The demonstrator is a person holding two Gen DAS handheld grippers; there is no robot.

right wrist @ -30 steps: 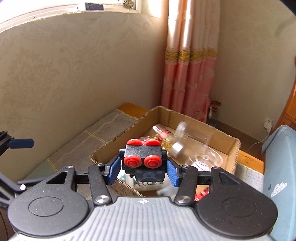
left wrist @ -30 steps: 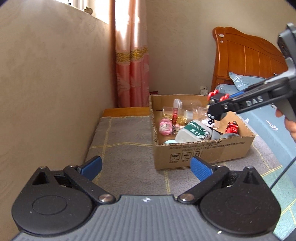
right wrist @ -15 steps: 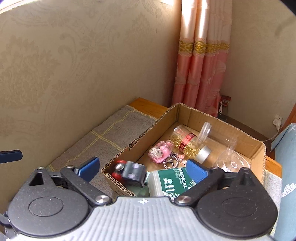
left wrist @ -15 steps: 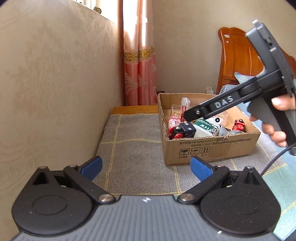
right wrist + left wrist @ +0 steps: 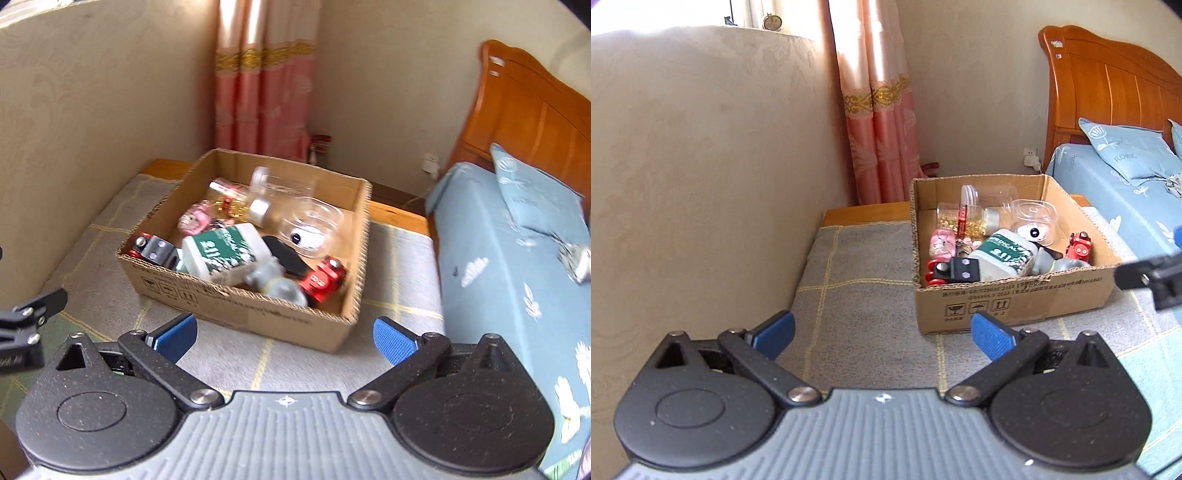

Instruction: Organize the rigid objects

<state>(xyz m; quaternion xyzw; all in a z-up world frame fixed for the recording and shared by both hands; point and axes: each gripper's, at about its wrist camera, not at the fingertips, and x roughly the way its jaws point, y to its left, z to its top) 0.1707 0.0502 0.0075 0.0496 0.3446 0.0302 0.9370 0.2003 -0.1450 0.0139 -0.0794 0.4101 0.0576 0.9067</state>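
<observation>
On the grey mat: cardboard box | black toy car now lies in its near-left corner, no longer gripped | right gripper jaws open, empty, pulled back from box | left gripper jaws open, empty | judgement: this item placed, next pick pending

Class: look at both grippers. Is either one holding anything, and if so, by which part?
Nothing is held. The left gripper and right gripper are both open and empty, short of the cardboard box.
</observation>
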